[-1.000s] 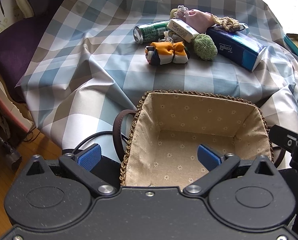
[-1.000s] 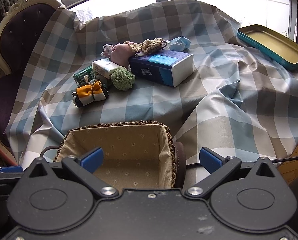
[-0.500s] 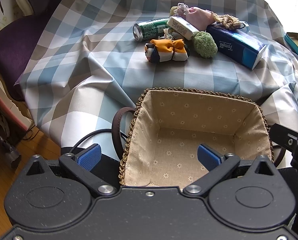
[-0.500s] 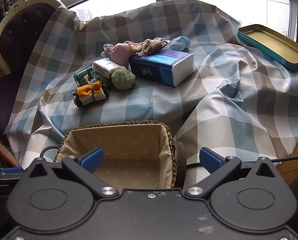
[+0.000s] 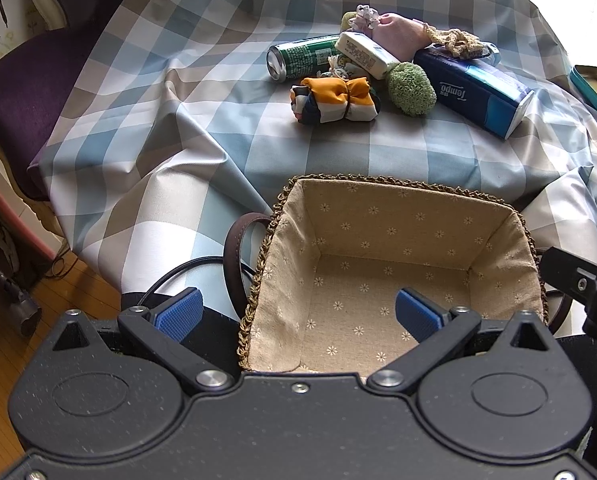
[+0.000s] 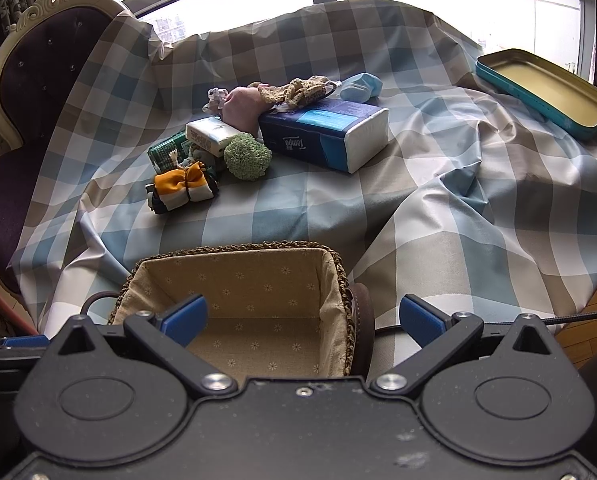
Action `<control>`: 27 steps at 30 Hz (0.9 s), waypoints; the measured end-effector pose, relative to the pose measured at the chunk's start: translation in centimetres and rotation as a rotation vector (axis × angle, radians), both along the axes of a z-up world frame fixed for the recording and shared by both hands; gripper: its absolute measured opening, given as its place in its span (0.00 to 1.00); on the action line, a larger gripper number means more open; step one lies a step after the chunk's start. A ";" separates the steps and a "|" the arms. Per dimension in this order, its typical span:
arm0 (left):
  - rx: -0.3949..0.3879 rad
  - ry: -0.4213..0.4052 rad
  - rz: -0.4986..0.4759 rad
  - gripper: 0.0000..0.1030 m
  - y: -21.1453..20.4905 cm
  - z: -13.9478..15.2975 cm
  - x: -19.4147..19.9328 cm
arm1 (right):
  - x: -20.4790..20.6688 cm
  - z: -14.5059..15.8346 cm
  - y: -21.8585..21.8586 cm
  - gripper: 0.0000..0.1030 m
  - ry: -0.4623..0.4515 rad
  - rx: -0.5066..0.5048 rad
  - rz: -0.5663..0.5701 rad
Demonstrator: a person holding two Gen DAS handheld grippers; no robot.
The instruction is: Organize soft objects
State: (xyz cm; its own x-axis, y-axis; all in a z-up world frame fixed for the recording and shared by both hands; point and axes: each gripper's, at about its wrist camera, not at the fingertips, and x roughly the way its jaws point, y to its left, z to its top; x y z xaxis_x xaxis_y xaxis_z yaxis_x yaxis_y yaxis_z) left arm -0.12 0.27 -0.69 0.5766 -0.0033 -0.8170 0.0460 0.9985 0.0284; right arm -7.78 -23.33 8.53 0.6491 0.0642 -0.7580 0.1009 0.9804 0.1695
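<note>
The soft things lie in a cluster at the far side of the tabletop [image 6: 298, 208], which is draped in a blue, grey and white checked cloth. Nearest the camera is a tied cloth bundle [image 5: 335, 99] in orange, white and dark stripes, its long axis running left to right across the left wrist view. Just to its right sits a round green knitted ball [image 5: 411, 89]. Behind them a pink pouch [image 6: 243, 105] leans against a crocheted beige piece [image 6: 298, 89], and a pale blue soft lump [image 6: 360, 86] rests further back.

Harder items crowd the same cluster. A green can [image 5: 302, 58] lies on its side, its top facing left toward the chair, touching the bundle's rear. A small white packet [image 5: 365, 54] rests tilted over the can and the ball. A dark blue tissue pack [image 6: 324, 138] lies flat with its long axis running diagonally, its white end toward the right.

Nearer the camera stands a woven basket [image 5: 498, 204] with a beige flowered lining, empty inside, a brown strap handle at each side.

The left hand-held gripper [image 5: 298, 316] is spread wide over the basket's near left edge, gripping nothing. The right hand-held gripper [image 6: 304, 316] is likewise wide apart and empty, above the basket's right rim. A teal tin tray [image 6: 546, 92] sits at the far right, and a purple chair [image 6: 38, 72] stands to the left.
</note>
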 end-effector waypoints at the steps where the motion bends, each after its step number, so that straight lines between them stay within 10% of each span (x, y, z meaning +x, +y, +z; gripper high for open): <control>1: -0.001 0.001 0.001 0.97 0.0 0.0 0.0 | 0.0 0.0 0.0 1.00 0.000 0.000 0.000; 27: -0.040 -0.011 0.008 0.97 0.6 0.4 0.4 | 0.0 0.0 0.0 1.00 -0.002 0.003 0.000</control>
State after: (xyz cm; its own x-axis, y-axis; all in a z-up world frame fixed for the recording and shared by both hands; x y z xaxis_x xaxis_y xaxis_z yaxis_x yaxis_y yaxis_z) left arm 0.24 0.91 -0.28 0.5860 -0.0316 -0.8097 0.0381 0.9992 -0.0114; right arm -7.76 -23.31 8.48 0.6509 0.0668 -0.7562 0.1005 0.9798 0.1730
